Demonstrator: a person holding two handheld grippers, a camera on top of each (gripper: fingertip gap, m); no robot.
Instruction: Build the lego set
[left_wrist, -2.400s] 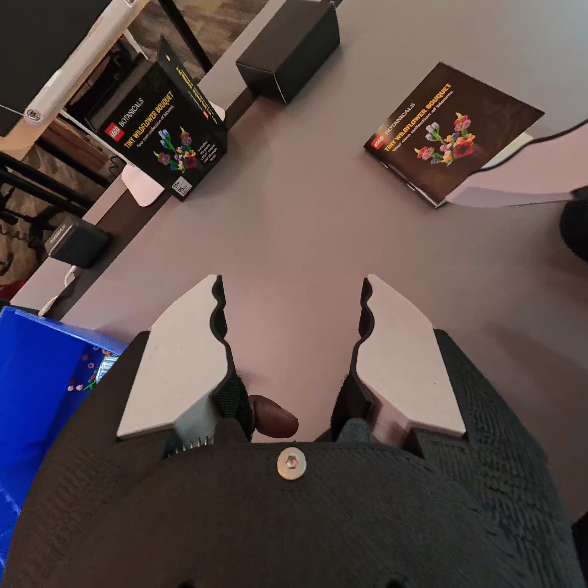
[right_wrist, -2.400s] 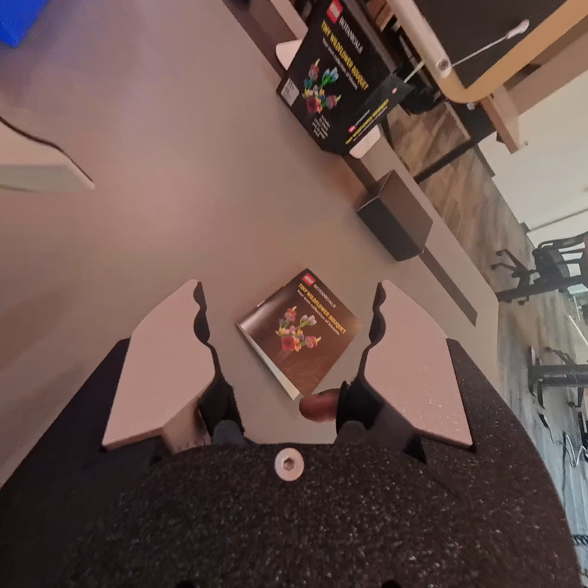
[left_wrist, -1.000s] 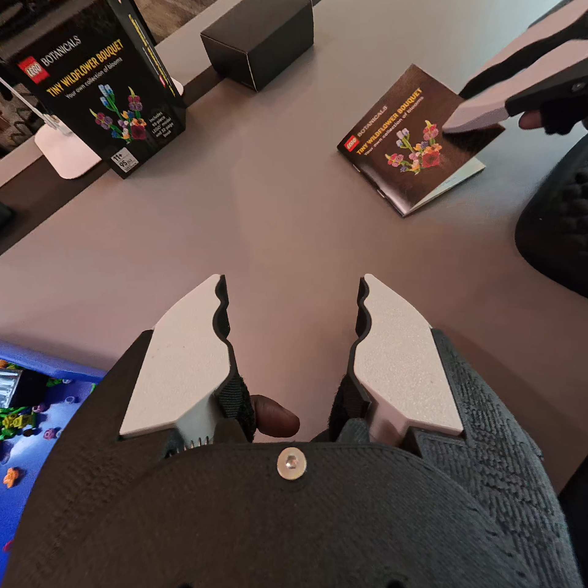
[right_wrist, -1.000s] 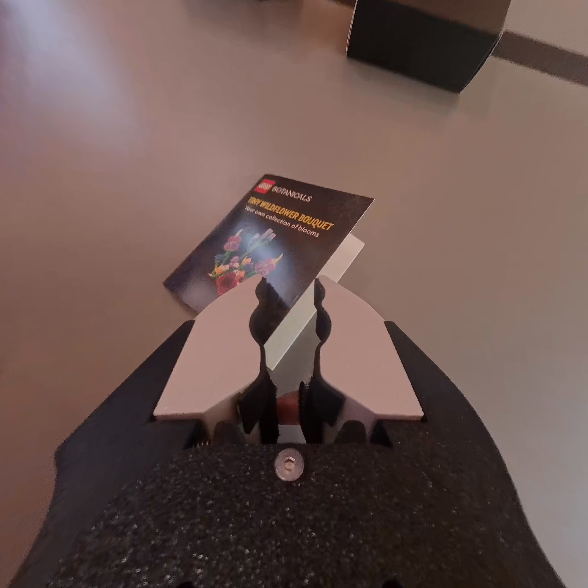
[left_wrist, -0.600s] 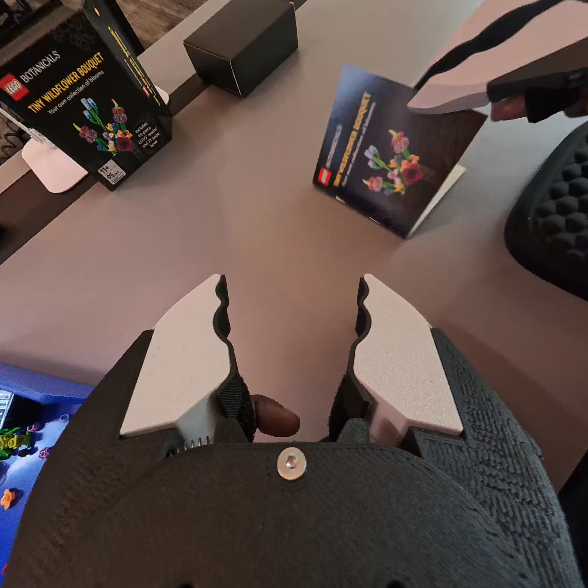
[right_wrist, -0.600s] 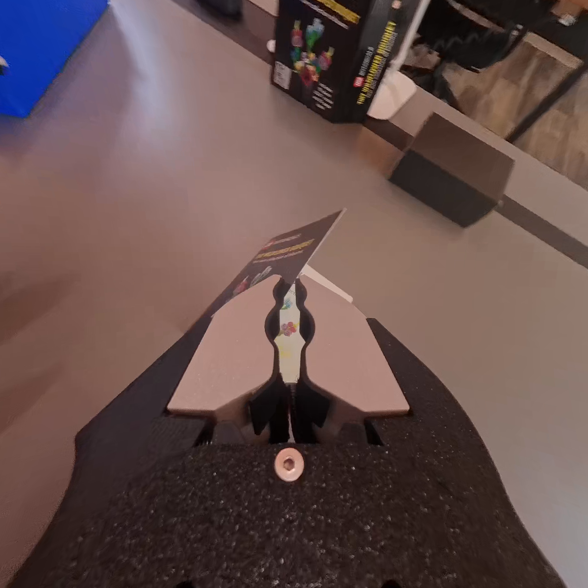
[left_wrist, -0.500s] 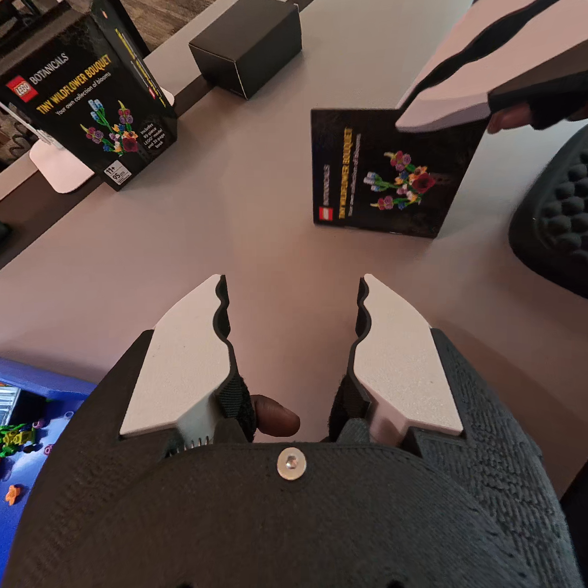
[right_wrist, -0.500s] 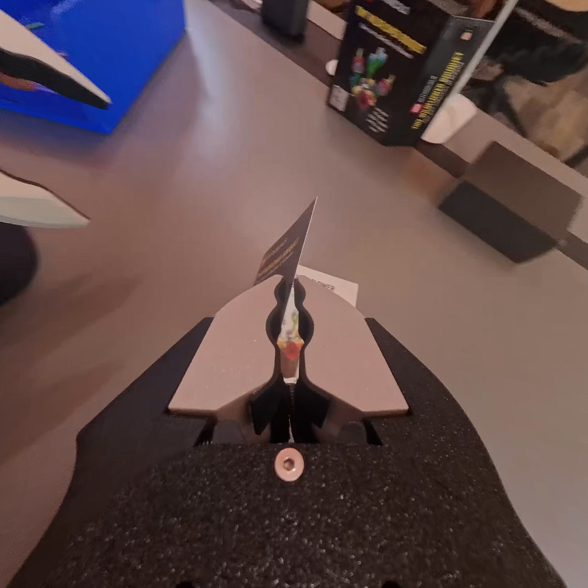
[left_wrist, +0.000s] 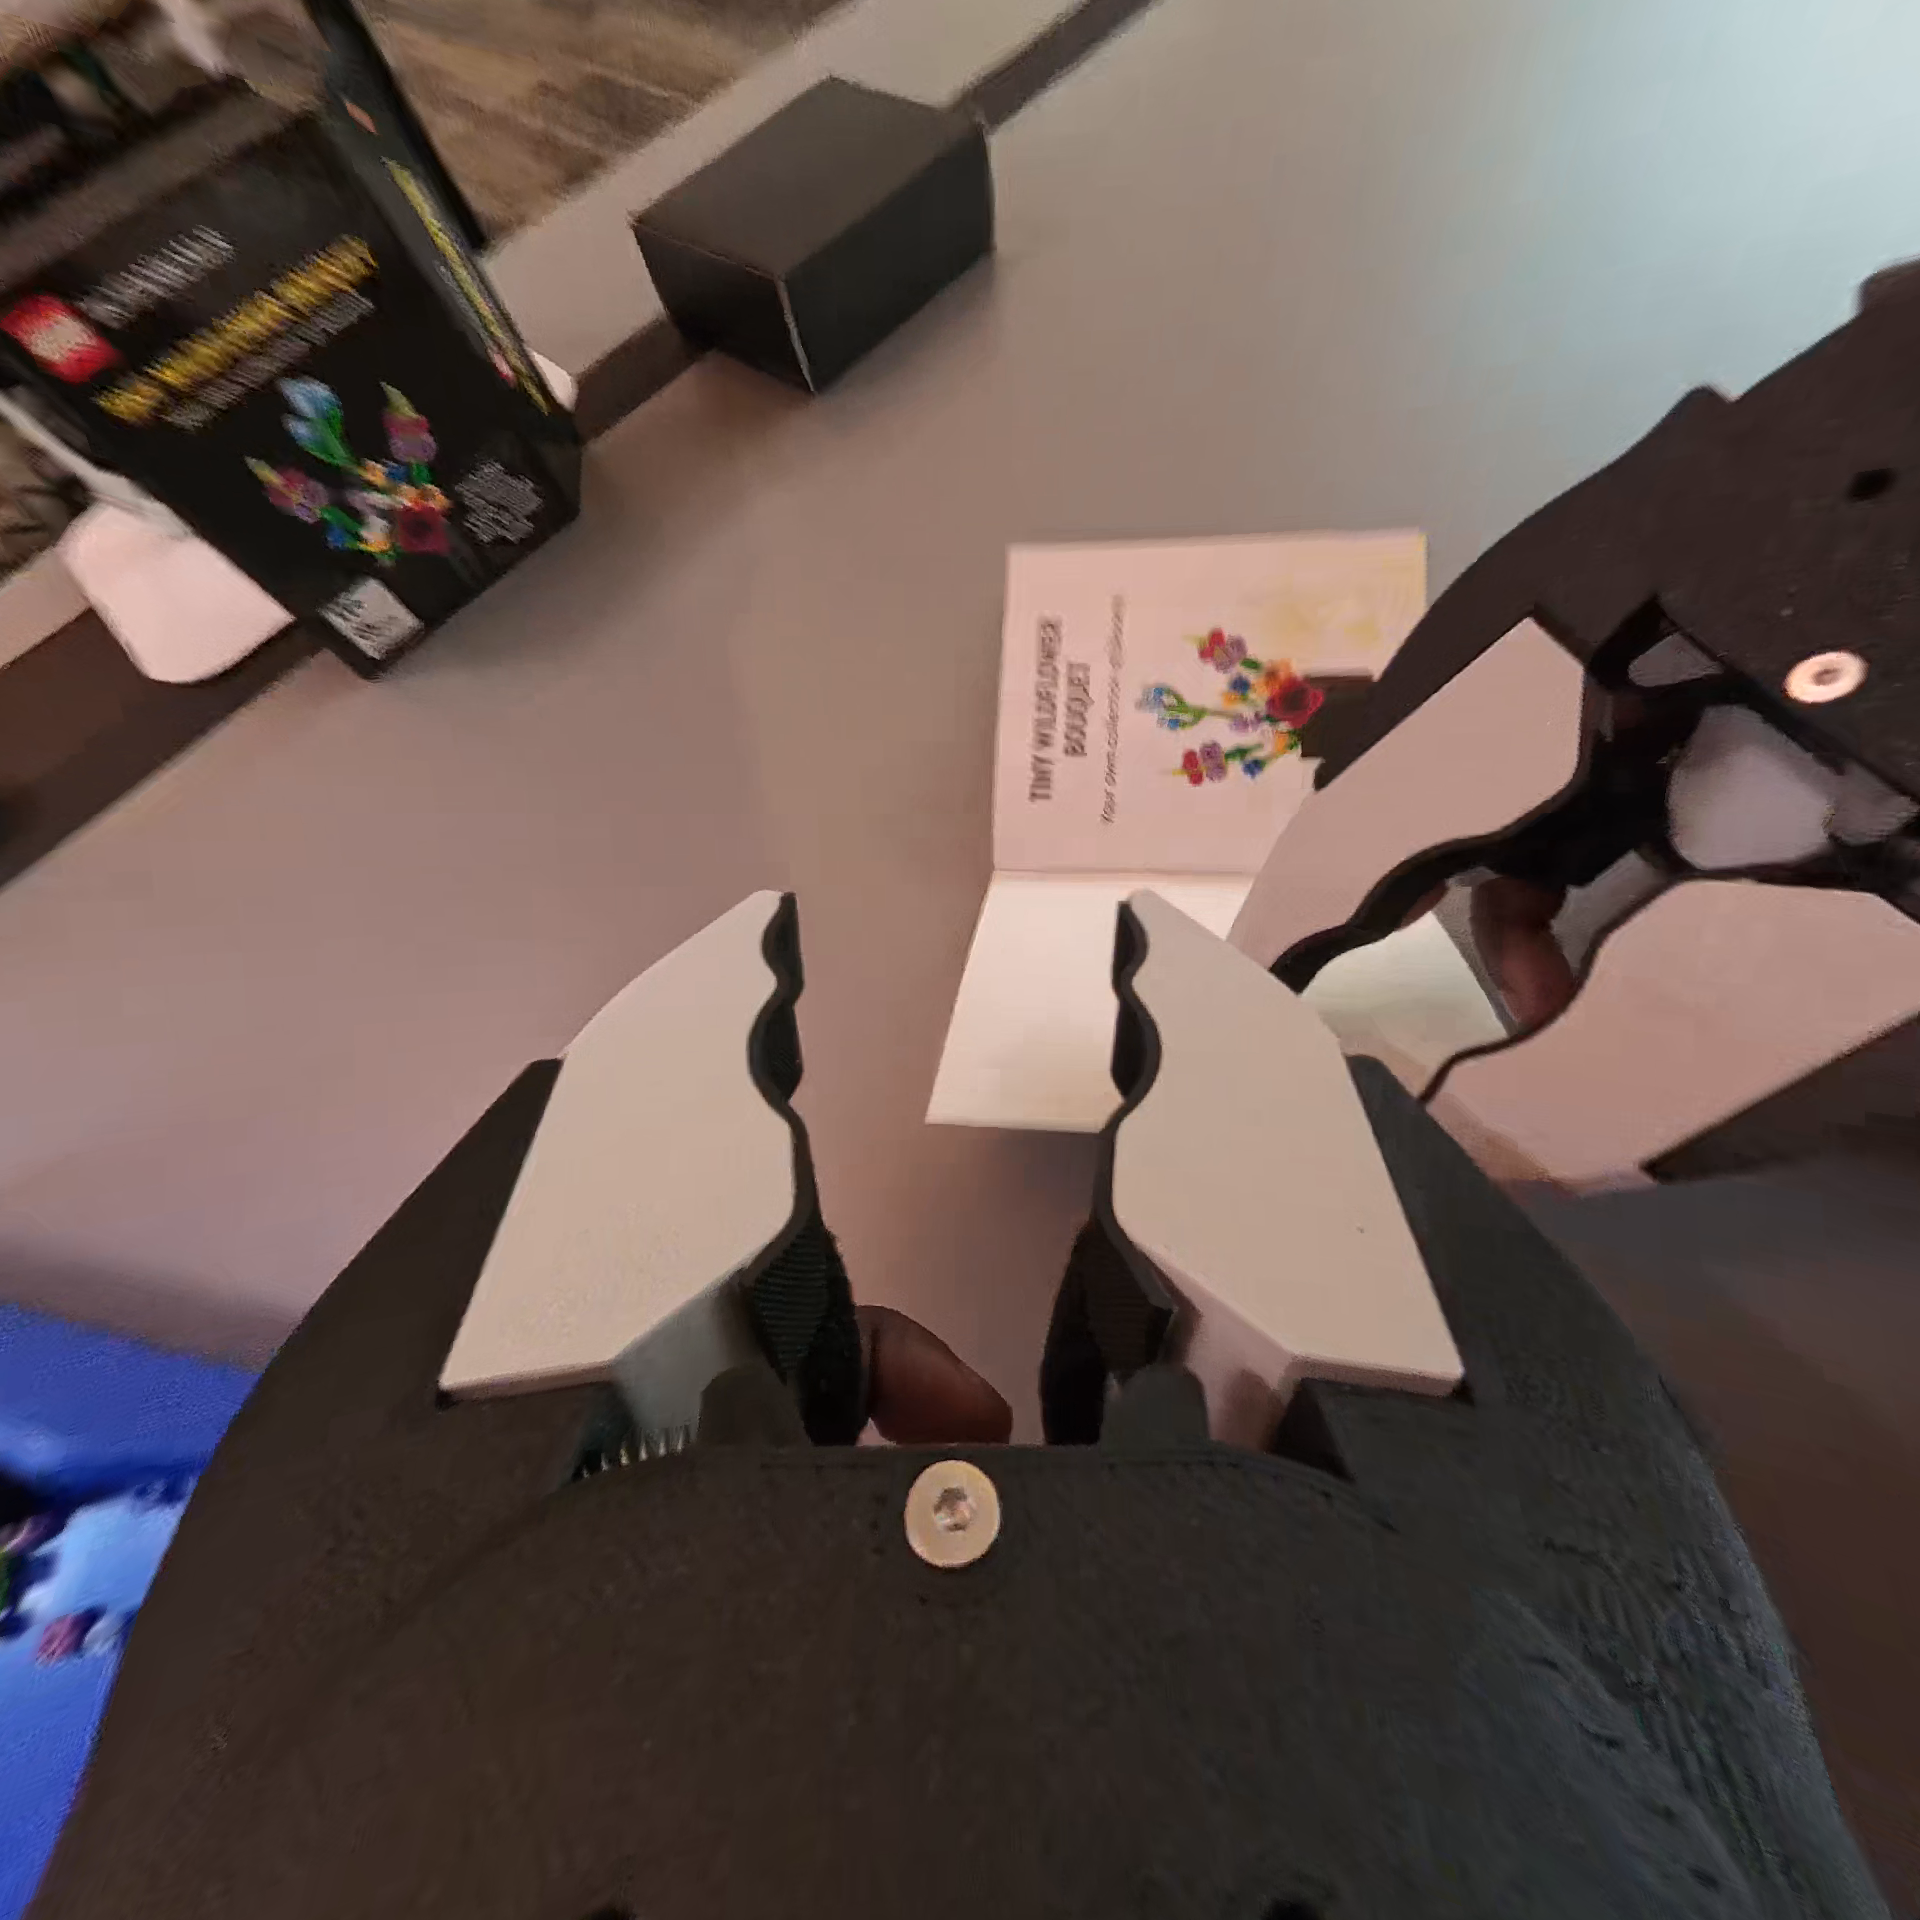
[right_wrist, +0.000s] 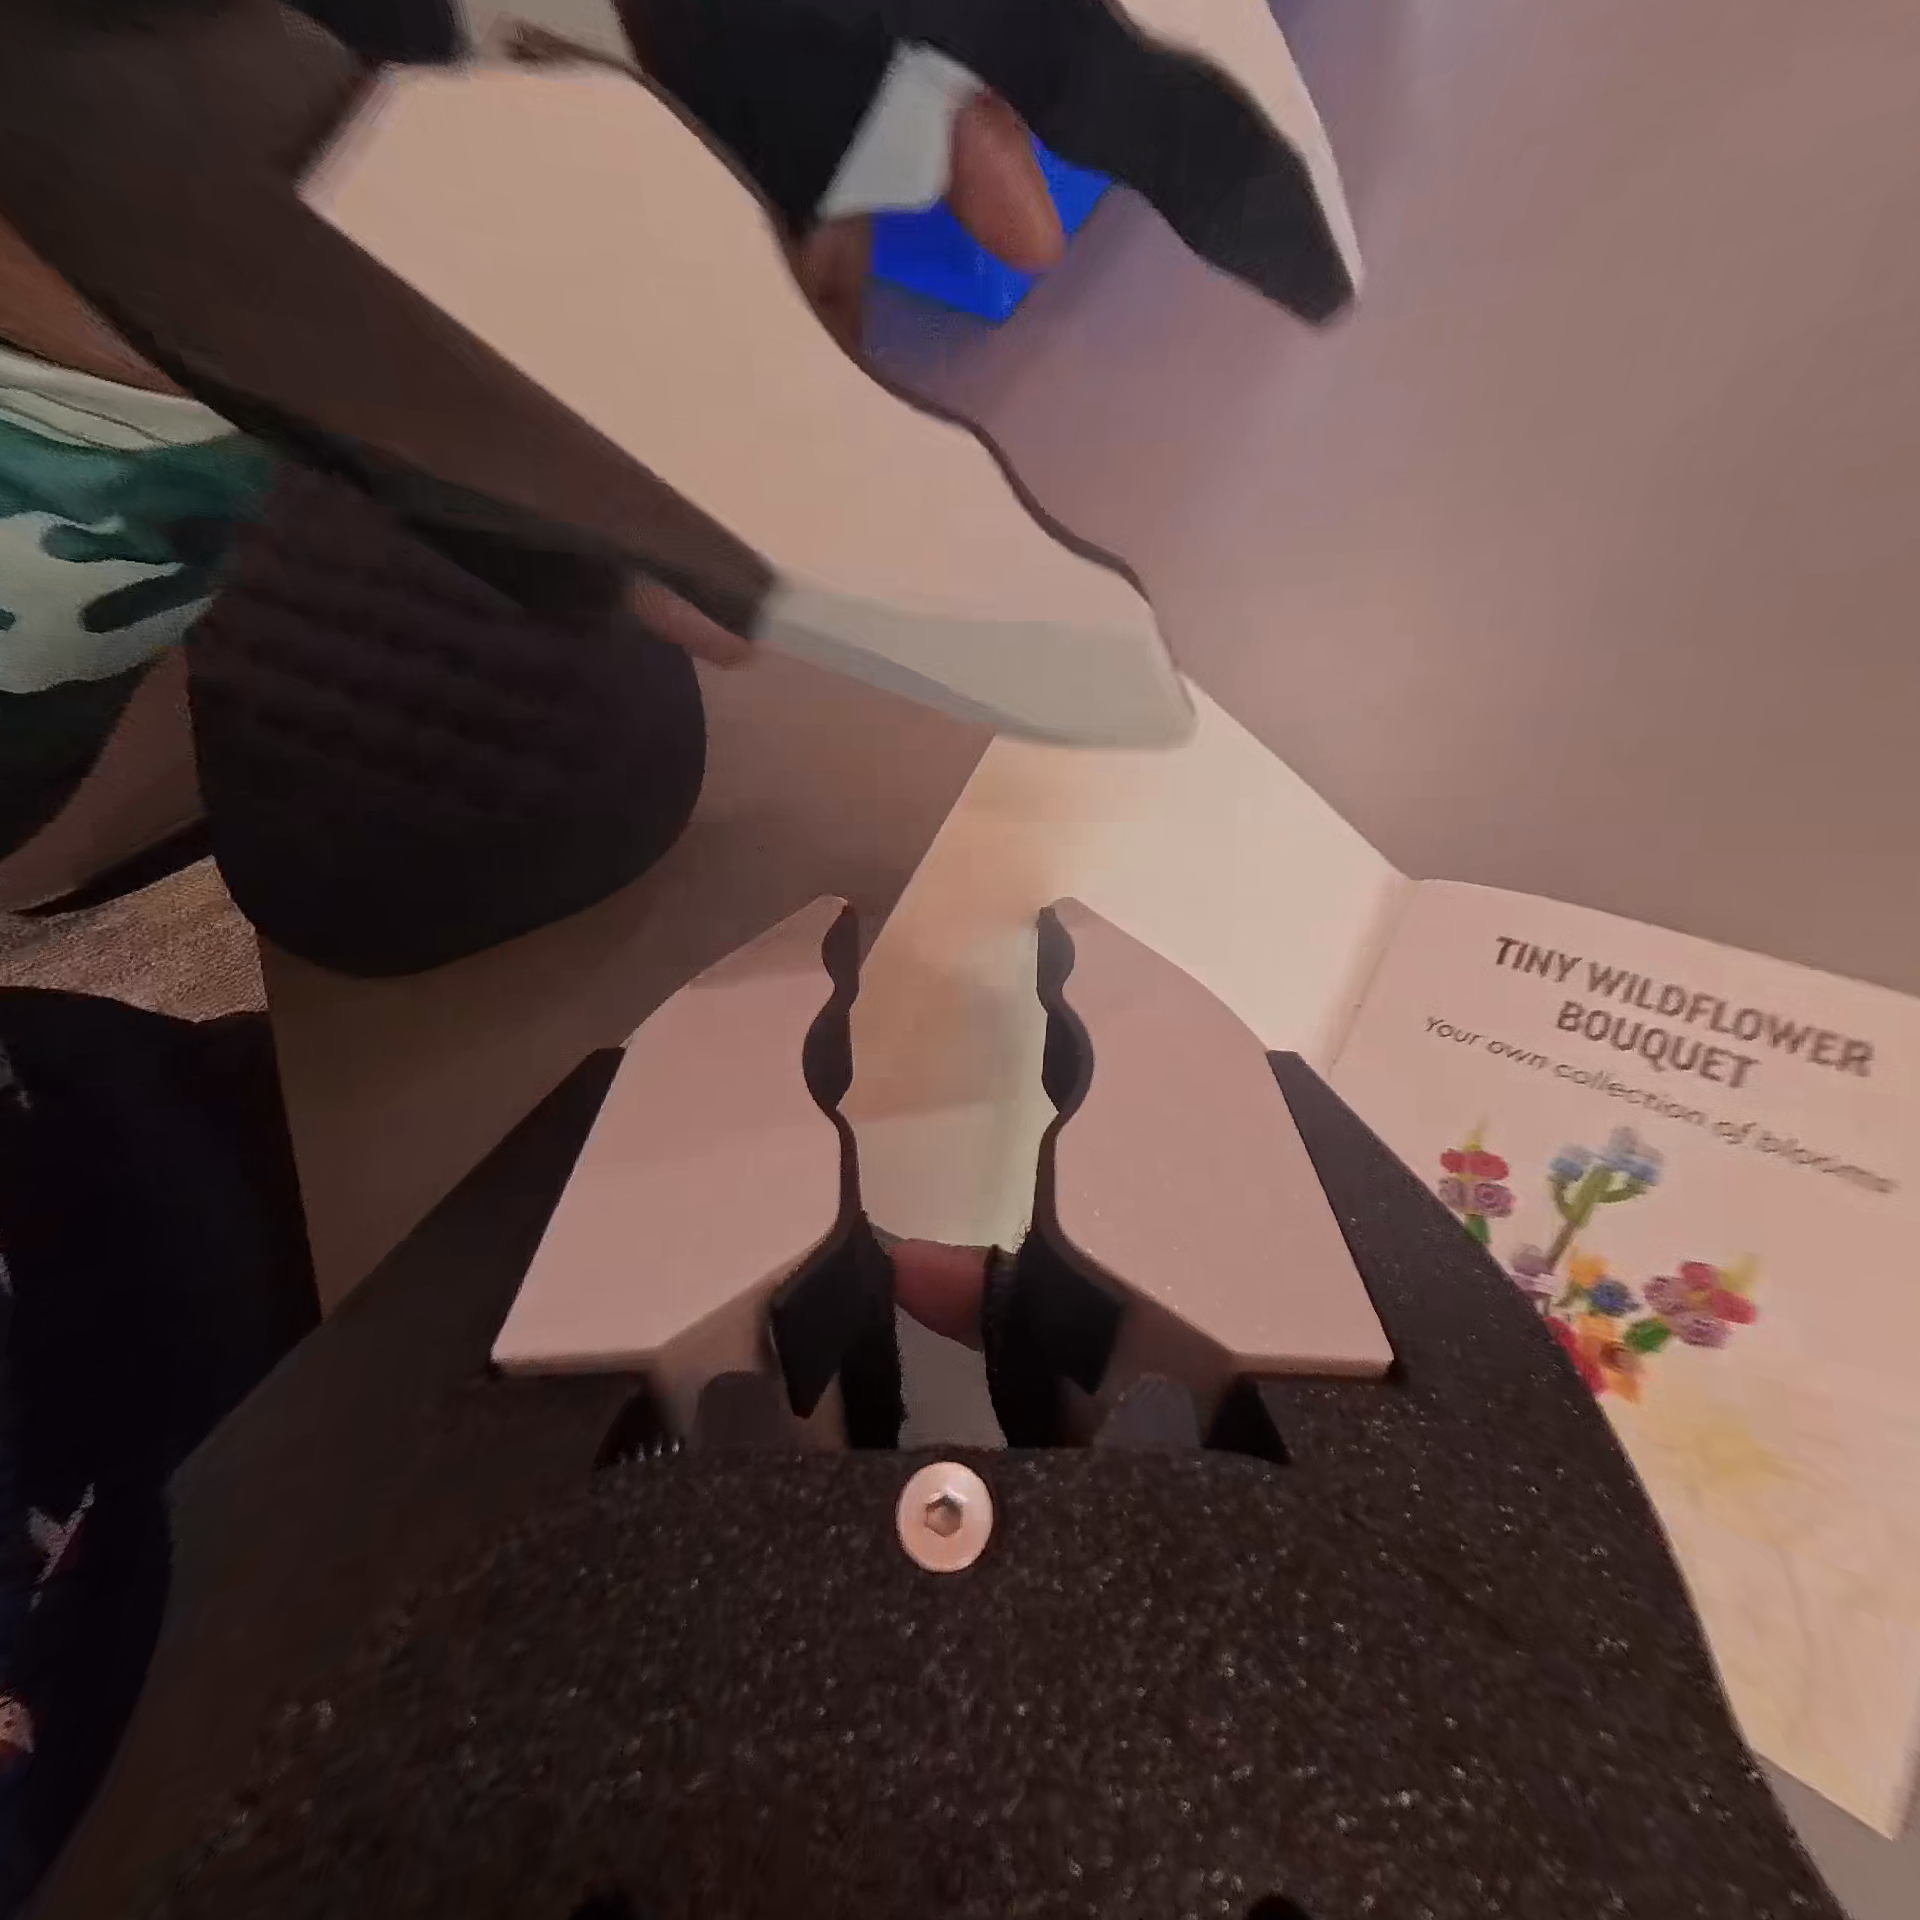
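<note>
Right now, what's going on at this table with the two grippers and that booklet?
A person is working two handheld grippers over a grey table. The instruction booklet lies open on it, showing a pale title page with a flower picture. The right gripper and the left gripper both hover over the booklet with jaws parted, holding nothing. The set's black box stands upright at the table's far edge beside a small black box. No bricks have been picked up yet.

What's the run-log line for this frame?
stage: manual opened | booklet: open on table, first page up | left tool: open, empty | right tool: open, empty, over booklet
</note>
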